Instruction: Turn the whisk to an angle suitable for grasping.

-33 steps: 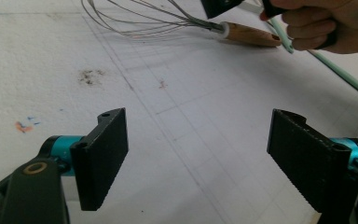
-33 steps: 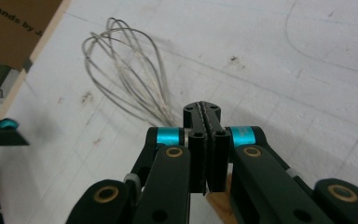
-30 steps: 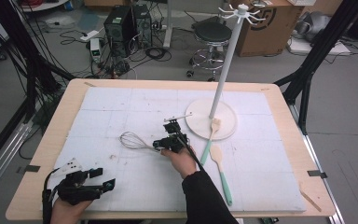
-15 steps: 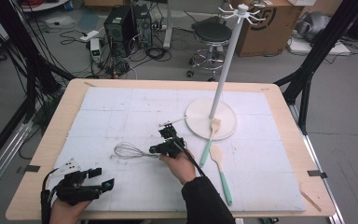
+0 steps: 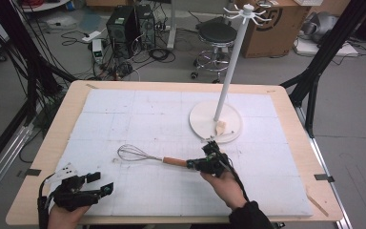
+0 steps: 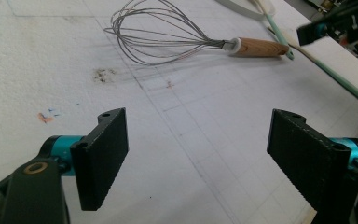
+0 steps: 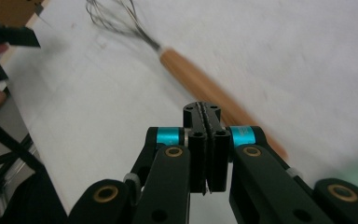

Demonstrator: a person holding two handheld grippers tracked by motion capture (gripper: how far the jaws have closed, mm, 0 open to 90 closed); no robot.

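Right gripper view: whisk (image 7: 200, 79) handle lies just beyond right gripper's (image 7: 205, 116) fingers, pressed together empty.

Even, soft overhead light, faint shadows under the whisk (image 6: 177, 39). High view is coarse; right gripper view smears the whisk's handle and everything beyond it.

Sliding the whisk (image 5: 145, 156) toward the table's near side, with the closed right gripper (image 5: 205, 164) trailing its handle.
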